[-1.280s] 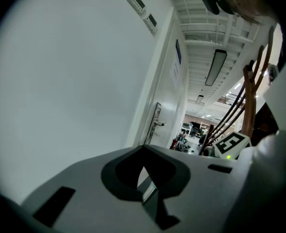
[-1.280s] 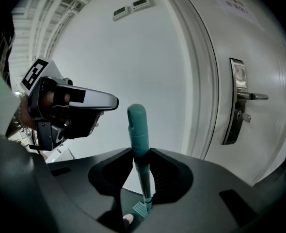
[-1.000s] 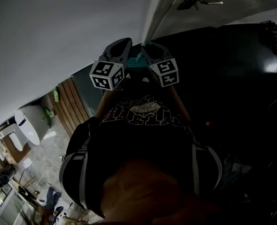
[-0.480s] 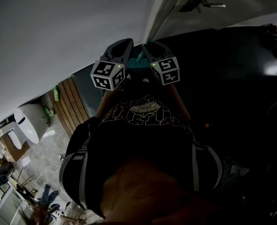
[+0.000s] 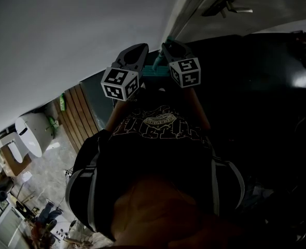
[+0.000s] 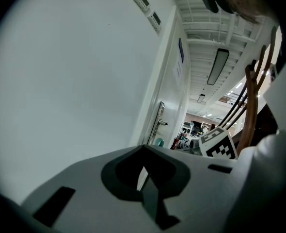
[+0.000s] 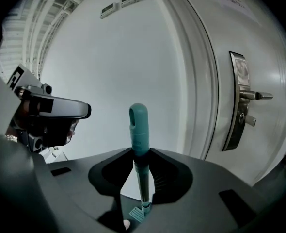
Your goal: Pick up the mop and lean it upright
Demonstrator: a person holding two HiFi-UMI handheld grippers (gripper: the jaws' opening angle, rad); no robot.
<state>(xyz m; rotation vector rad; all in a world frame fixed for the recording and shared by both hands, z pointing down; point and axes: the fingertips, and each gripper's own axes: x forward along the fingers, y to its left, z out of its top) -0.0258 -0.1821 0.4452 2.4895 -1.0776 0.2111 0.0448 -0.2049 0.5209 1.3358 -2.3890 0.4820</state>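
Note:
The mop's teal handle (image 7: pixel 138 130) stands upright between the jaws of my right gripper (image 7: pixel 140 164), which is shut on it just below the handle's rounded top. Far below, the teal mop head (image 7: pixel 137 212) shows small on the floor. In the head view a short stretch of the teal handle (image 5: pixel 155 70) shows between the two grippers, close to the white wall. My left gripper (image 5: pixel 135 53) hangs just left of it, a little apart. Its jaws (image 6: pixel 144 171) are shut with nothing between them, only a thin slit.
A white wall (image 5: pixel 65 30) fills the space straight ahead. To the right is a white door with a metal lever handle (image 7: pixel 242 101), also seen in the head view (image 5: pixel 231 1). A person's dark shirt (image 5: pixel 158 154) fills the lower middle.
My right gripper has shifted slightly up and to the right with the handle, and its marker cube has turned. The left gripper has barely moved.

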